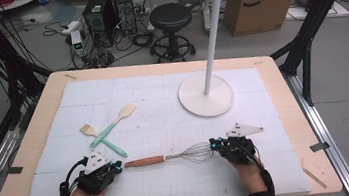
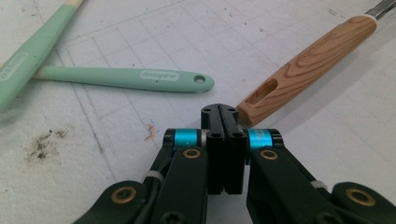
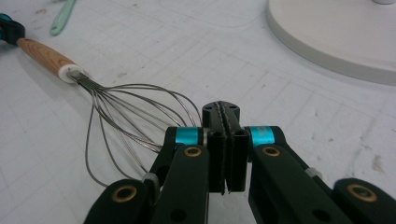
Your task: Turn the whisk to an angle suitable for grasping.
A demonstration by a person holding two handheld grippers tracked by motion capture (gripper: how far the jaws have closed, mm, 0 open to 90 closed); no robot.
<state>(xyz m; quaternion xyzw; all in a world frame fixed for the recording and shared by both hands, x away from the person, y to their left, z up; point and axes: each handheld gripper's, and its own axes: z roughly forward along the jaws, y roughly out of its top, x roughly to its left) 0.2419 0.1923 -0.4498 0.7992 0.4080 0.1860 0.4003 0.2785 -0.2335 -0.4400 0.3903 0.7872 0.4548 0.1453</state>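
Observation:
A wire whisk (image 1: 169, 156) with a wooden handle (image 2: 308, 63) lies flat near the table's front, handle to the left, wires (image 3: 126, 126) to the right. My left gripper (image 1: 118, 166) is shut with nothing in it, its tip just short of the handle's end (image 2: 219, 112). My right gripper (image 1: 213, 145) is also shut and holds nothing, its tip beside the whisk's wire loops (image 3: 220, 108). Two mint-green utensils lie crossed behind the left gripper: a wooden-headed spatula (image 1: 114, 123) and a brush (image 1: 102, 140), whose green handle (image 2: 130, 78) has a hanging hole at its end.
A white stand (image 1: 206, 95) with a round base, a tall pole and hooks on top rises at the back right of the white gridded mat (image 1: 161, 89). Its base edge (image 3: 336, 37) is ahead of the right gripper. Beyond the table are a stool, computer cases and a cardboard box.

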